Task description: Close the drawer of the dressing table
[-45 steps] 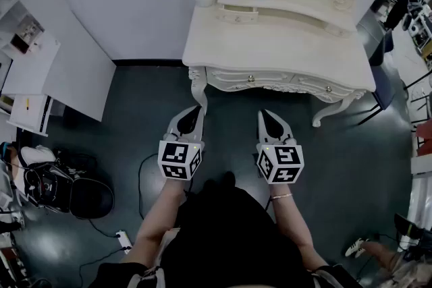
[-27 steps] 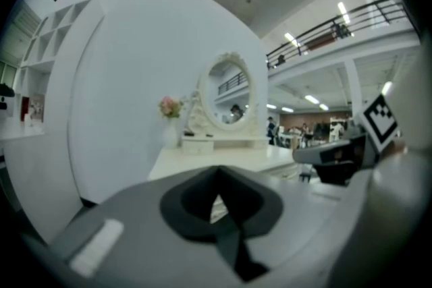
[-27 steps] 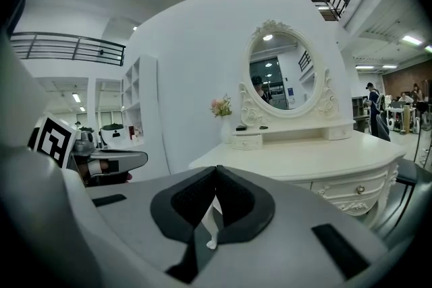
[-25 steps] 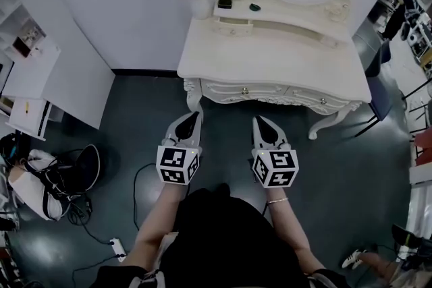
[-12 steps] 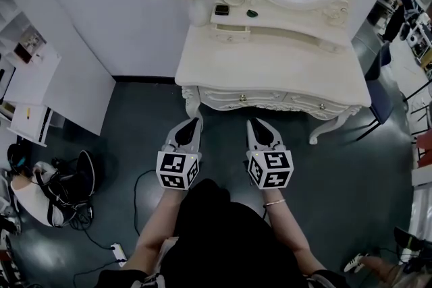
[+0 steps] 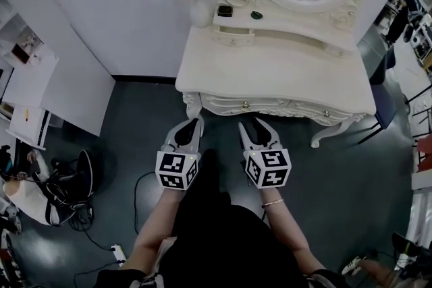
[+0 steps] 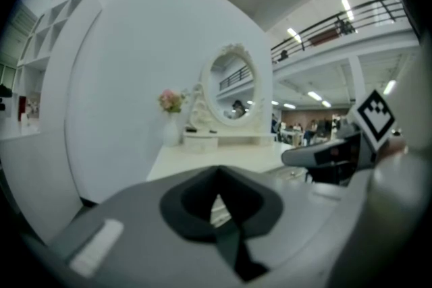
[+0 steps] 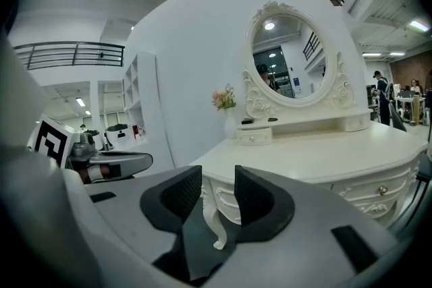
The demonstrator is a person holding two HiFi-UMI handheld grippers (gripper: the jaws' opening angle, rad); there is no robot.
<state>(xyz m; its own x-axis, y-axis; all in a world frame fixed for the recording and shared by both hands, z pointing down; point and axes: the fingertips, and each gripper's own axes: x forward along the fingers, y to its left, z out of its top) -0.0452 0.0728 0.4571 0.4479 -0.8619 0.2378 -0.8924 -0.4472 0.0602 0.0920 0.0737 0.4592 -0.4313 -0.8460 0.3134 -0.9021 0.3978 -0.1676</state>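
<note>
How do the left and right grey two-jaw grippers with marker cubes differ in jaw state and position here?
Jaws: the left grey gripper has its tips together, shut on nothing; the right grey gripper has its jaws apart and opening, with nothing between them.
Position: the left grey gripper points at the corner leg of the white dressing table; the right grey gripper points at the drawer front further along.
Shared: both are short of the table and touch nothing.

- The right gripper (image 6: 251, 126) had its jaws together before; now they are opening, and nothing is between them.
- Both grippers have come closer to the front of the dressing table (image 6: 270, 67); the tip of the left gripper (image 6: 196, 121) is now just below its front left corner.
- The right gripper has also moved a little toward the left one.
</note>
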